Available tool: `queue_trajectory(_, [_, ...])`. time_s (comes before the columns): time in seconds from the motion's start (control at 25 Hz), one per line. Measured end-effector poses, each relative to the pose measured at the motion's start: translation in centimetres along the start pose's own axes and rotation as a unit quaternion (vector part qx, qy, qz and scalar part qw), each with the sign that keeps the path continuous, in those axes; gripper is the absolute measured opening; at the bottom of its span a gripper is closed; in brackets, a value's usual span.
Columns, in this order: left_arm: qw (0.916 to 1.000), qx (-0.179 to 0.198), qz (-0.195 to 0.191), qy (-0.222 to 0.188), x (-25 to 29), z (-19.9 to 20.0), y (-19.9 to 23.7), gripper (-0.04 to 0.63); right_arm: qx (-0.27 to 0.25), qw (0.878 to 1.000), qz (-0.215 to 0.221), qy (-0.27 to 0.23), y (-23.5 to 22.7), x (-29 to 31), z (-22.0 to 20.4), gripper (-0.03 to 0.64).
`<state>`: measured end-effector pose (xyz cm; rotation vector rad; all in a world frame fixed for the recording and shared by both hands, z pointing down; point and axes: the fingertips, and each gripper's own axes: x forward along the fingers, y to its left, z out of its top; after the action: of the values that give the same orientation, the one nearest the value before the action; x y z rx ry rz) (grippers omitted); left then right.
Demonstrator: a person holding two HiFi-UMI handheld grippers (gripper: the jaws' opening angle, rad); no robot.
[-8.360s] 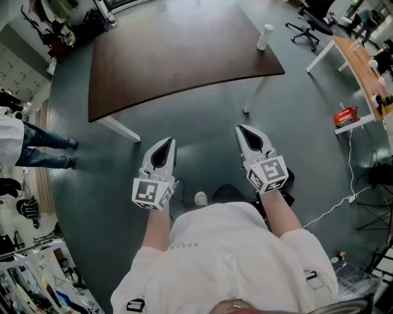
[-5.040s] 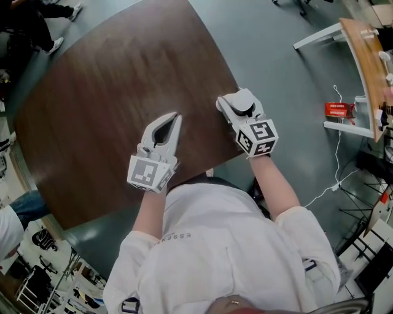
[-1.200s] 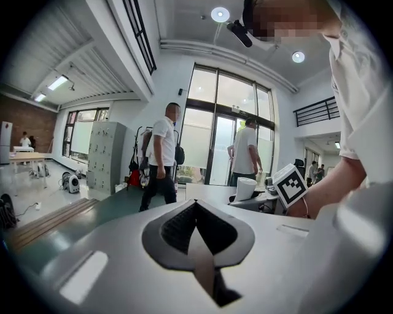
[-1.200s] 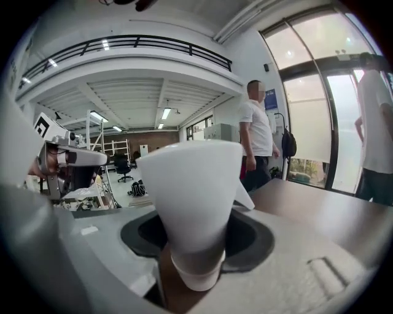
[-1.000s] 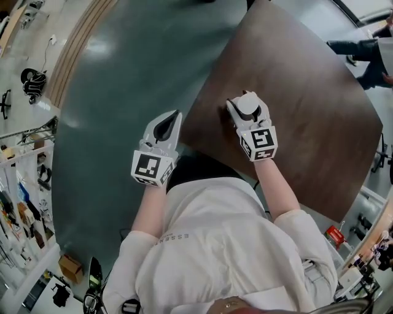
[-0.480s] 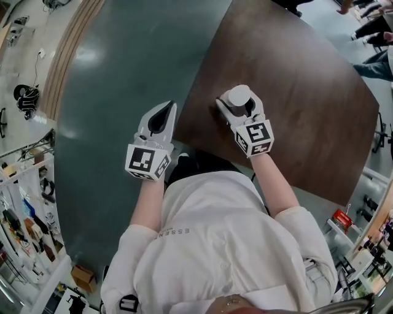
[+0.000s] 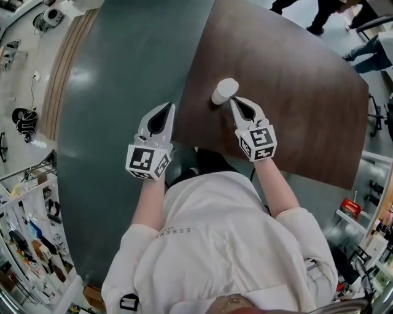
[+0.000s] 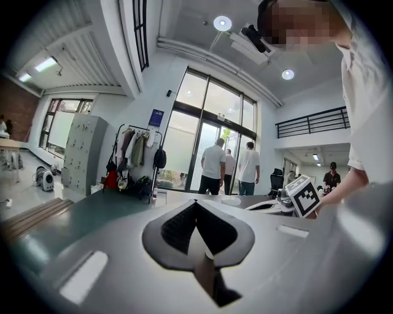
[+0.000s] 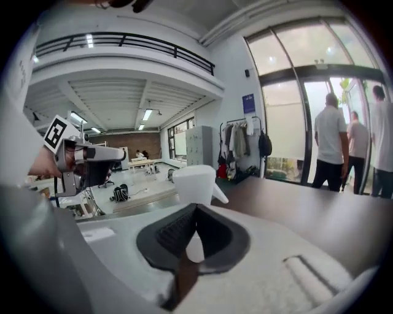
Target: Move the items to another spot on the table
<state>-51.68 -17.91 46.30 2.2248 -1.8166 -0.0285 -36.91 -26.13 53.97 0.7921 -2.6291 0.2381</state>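
A white cylinder-shaped container (image 7: 225,91) stands upright on the dark brown table (image 7: 295,92), close to its near-left edge. My right gripper (image 7: 235,100) is shut and empty, its tips just right of the container and close to it. In the right gripper view the container (image 9: 195,183) rises just beyond the closed jaws of my right gripper (image 9: 196,206), with a small spout-like part on its right side. My left gripper (image 7: 168,106) is shut with nothing in it and hovers over the grey floor beside the table's edge. In its own view the left gripper (image 8: 196,203) shows closed jaws.
Grey-green floor (image 7: 104,92) lies left of the table. People's legs (image 7: 325,12) show beyond the table's far side. The left gripper view shows people (image 8: 214,165) by glass doors, a coat rack (image 8: 132,162) and my right gripper's marker cube (image 8: 303,195).
The right gripper's jaws, around the white container half a second ago, have come off it and shut; the container now stands free on the table, left of the tips. The left gripper stayed shut.
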Motion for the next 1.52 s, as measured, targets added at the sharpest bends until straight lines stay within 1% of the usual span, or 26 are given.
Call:
queue_trajectory(0.28, [0.9992,0.016,-0.035,-0.012,-2.3,1.4,-2.3,0.011,0.002,0.998,-0.056,-0.037,0.6,-4.7,1.9,-0.008])
queue_trajectory(0.48, [0.9977,0.023,-0.058,-0.024,-6.0,1.9,-3.1,0.011,0.002,0.995,-0.081,-0.062,3.6,-7.6,3.1,-0.008])
queue_trajectory(0.64, [0.9950,0.025,-0.095,-0.020,-7.9,0.9,-5.5,0.011,-0.004,0.991,-0.117,-0.067,5.3,-11.4,2.4,-0.008])
queue_trajectory(0.76, [0.9930,0.025,-0.115,-0.012,-9.1,0.2,-8.2,0.011,0.005,0.987,-0.142,-0.075,6.2,-15.4,1.4,-0.008])
queue_trajectory(0.84, [0.9913,0.026,-0.129,-0.011,-9.7,-0.2,-10.0,0.011,0.000,0.985,-0.154,-0.081,6.6,-17.8,1.2,-0.008])
queue_trajectory(0.92, [0.9891,0.033,-0.143,-0.010,-10.0,-0.4,-11.7,0.011,-0.008,0.982,-0.167,-0.087,6.7,-19.8,0.9,-0.008])
queue_trajectory(1.0, [0.9874,0.041,-0.152,-0.010,-10.2,-0.4,-13.3,0.011,-0.006,0.979,-0.179,-0.096,6.5,-21.6,0.6,-0.008])
queue_trajectory(1.12, [0.9867,0.045,-0.156,-0.015,-10.4,-0.6,-16.0,0.011,-0.020,0.976,-0.188,-0.112,6.3,-24.7,0.3,-0.008])
queue_trajectory(1.24, [0.9867,0.044,-0.155,-0.024,-10.4,-0.9,-19.8,0.011,-0.032,0.974,-0.189,-0.118,5.5,-28.6,-0.5,-0.008])
queue_trajectory(1.32, [0.9861,0.044,-0.157,-0.033,-10.3,-1.1,-23.0,0.011,-0.024,0.974,-0.192,-0.118,4.3,-31.4,-1.7,-0.008])
queue_trajectory(1.44, [0.9859,0.044,-0.157,-0.038,-10.8,-2.1,-27.6,0.011,0.001,0.975,-0.191,-0.112,2.7,-35.7,-4.2,-0.008])
queue_trajectory(1.52, [0.9860,0.045,-0.156,-0.041,-11.2,-2.9,-30.6,0.011,0.004,0.976,-0.189,-0.106,1.8,-38.4,-5.8,-0.008])
